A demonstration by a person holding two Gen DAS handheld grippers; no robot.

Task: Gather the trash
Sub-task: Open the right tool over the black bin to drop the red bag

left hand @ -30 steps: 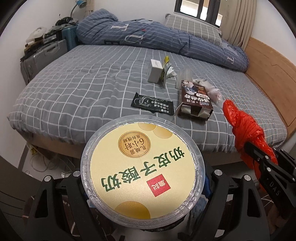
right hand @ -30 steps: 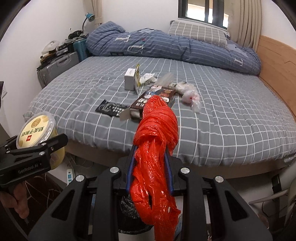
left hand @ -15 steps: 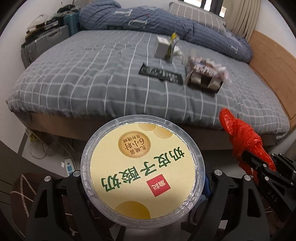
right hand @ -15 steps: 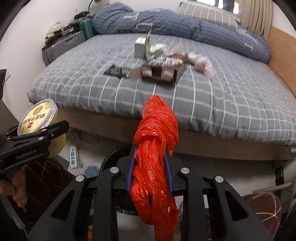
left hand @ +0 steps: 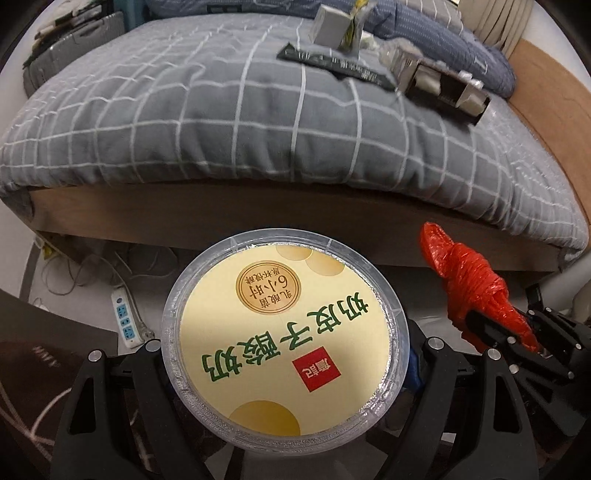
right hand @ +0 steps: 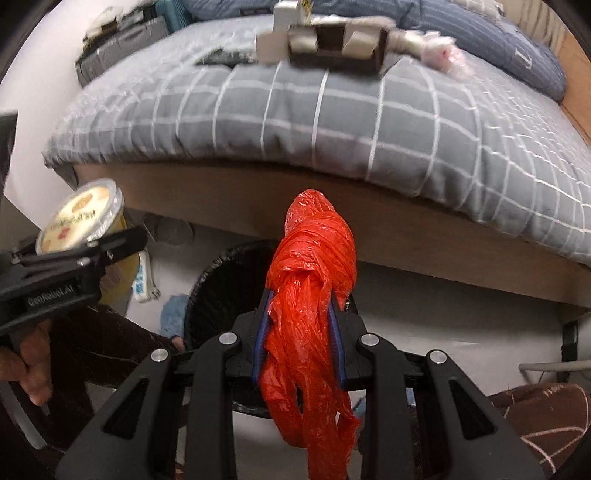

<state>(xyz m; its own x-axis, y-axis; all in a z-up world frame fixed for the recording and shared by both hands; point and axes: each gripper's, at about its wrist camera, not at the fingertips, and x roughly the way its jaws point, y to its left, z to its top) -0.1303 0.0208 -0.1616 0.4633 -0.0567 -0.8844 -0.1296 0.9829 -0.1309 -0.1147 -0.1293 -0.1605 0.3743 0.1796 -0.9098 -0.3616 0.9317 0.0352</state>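
My left gripper [left hand: 284,354] is shut on a round yogurt tub [left hand: 284,325] with a yellow lid; the tub also shows in the right wrist view [right hand: 79,218], held low beside the bed. My right gripper [right hand: 299,325] is shut on a crumpled red plastic bag [right hand: 310,295], which hangs over a black mesh trash bin [right hand: 221,280] on the floor. The red bag also shows at the right of the left wrist view [left hand: 469,288]. More trash lies on the bed: a brown carton [left hand: 443,85], a black wrapper [left hand: 332,66], a white box [left hand: 328,26].
The grey checked bed [left hand: 221,122] with its wooden frame [left hand: 221,218] rises just ahead. A white power strip [left hand: 125,321] and cables lie on the floor at left. Suitcases [right hand: 122,48] stand at the far left. A clear plastic wrapper [right hand: 443,55] lies on the bed.
Both grippers have dropped from above bed level to below the mattress edge, still holding the tub and the red bag. The black bin has come into view under the red bag.
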